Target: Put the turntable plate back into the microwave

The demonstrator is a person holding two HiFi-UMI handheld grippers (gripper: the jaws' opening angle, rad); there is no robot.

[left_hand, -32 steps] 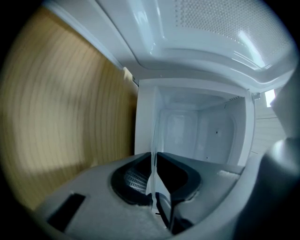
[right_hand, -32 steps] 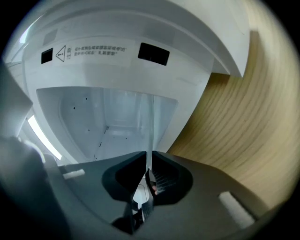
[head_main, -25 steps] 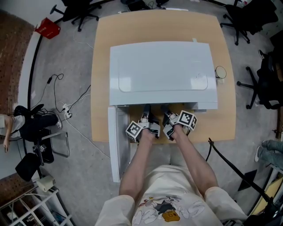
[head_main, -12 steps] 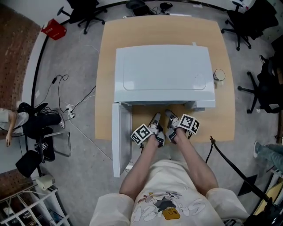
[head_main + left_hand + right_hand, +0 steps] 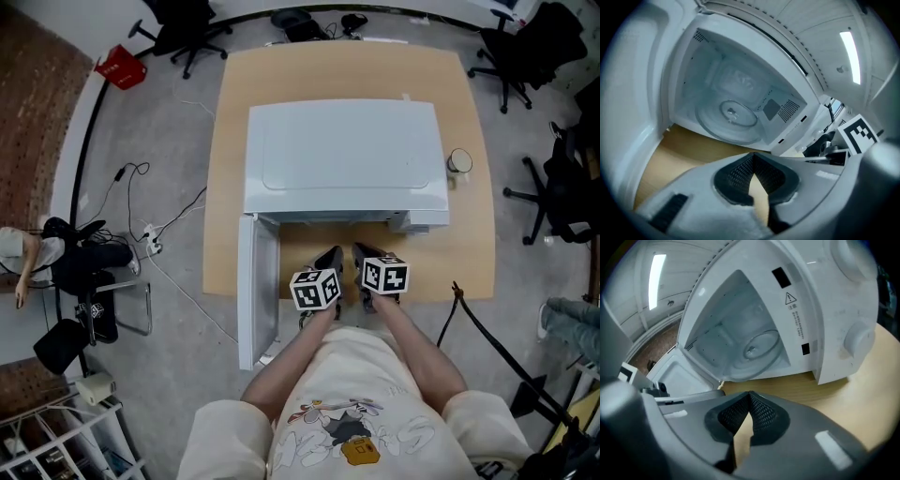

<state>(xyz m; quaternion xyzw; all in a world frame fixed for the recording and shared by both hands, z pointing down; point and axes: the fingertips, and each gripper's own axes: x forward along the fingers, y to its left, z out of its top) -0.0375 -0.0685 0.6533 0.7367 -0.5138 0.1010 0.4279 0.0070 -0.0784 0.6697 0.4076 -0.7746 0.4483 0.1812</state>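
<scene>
Since plate [image 5: 729, 119] already sits flat inside microwave [image 5: 342, 159], left gripper [image 5: 753, 164], right gripper [image 5: 749, 401] hang outside opening above surface [image 5: 450, 253], fingers clenched, empty; door [image 5: 255, 291] open, probably next job.

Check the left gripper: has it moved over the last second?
Yes. The left gripper has drawn back from the open front of the microwave toward the near edge of the table; bare wood now shows between them.

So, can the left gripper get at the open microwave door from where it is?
Probably yes. The left gripper, shut and empty, sits in front of the microwave, and the door stands open right beside it with nothing between them.
</scene>
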